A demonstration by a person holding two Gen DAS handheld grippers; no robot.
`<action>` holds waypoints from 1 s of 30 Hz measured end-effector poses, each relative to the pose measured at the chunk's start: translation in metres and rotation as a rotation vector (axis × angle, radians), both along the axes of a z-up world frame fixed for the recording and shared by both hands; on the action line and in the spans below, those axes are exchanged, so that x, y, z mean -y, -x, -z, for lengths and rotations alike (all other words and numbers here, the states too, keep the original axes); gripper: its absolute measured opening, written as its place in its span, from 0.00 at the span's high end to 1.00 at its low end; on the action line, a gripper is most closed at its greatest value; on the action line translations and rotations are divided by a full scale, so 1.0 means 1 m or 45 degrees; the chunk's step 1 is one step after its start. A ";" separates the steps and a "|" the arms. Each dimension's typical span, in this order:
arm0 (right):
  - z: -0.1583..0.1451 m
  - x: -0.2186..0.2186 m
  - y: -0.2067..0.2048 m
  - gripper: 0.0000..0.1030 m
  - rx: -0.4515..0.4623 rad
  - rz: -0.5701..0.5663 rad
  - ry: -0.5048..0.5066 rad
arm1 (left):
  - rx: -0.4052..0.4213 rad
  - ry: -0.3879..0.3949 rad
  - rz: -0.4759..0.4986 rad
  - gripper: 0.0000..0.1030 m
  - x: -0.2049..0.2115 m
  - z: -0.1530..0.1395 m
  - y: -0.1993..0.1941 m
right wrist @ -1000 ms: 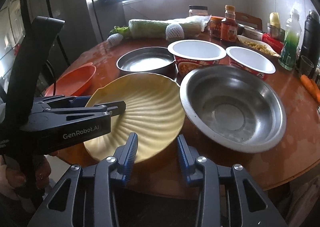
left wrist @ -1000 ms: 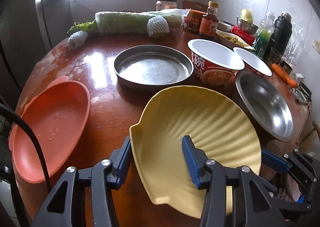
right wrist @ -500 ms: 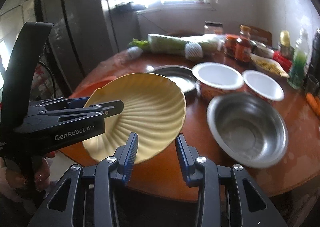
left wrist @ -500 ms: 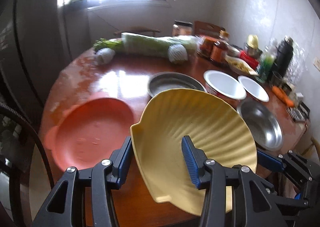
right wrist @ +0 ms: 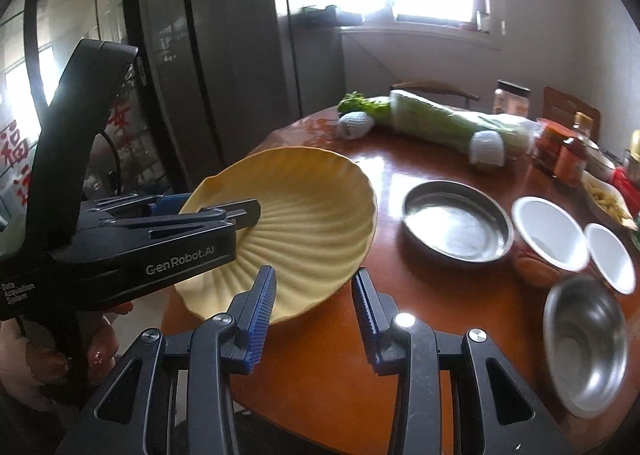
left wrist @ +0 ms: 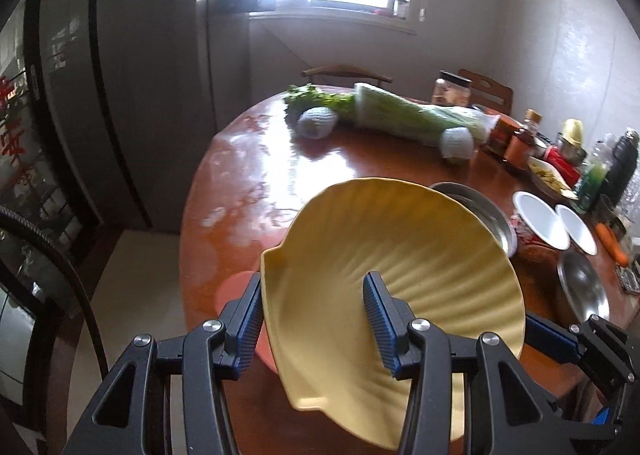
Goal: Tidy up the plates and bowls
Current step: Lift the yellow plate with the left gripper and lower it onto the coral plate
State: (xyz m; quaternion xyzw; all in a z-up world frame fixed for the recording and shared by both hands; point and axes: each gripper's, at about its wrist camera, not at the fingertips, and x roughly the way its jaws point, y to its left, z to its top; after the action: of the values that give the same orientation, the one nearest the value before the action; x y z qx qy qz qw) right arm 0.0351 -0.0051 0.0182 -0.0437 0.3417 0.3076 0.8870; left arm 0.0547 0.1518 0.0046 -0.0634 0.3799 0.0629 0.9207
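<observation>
The left gripper is pinching the yellow shell plate by its near rim, one jaw under the edge and the other lying on the ribbed inside, and the plate is hanging tilted in the air above the bench, clear of the wood. From the right wrist view the same plate is sitting in the left gripper, whose black body is reaching in from the left, with fingers of the person's hand wrapped round its handle. The right gripper is standing with its jaws a little apart and nothing between the pads; the plate's near edge is lying just beyond its left pad, and I cannot tell if it is touching. An orange plate is peeking out from beneath the yellow one at the near edge of the bench. Farther right a flat steel pan, two white paper bowls and a steel bowl are resting on the bench. At the far side a long cabbage is lying among jars and bottles.
</observation>
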 end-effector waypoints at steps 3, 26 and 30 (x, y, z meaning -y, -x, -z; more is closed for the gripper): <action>0.004 -0.014 -0.010 0.60 -0.028 -0.014 -0.001 | -0.009 0.002 -0.024 0.52 -0.013 0.006 -0.006; 0.029 -0.046 -0.020 0.58 -0.098 -0.043 0.050 | -0.082 -0.012 -0.011 0.52 -0.033 0.035 -0.047; 0.030 -0.046 -0.020 0.58 -0.109 -0.043 0.054 | -0.087 -0.022 -0.010 0.52 -0.030 0.037 -0.049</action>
State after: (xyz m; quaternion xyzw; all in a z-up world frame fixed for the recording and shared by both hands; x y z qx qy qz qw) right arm 0.0548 0.0412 -0.0121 -0.0550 0.3850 0.3166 0.8651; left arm 0.1037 0.1820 -0.0320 -0.0546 0.4103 0.0720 0.9075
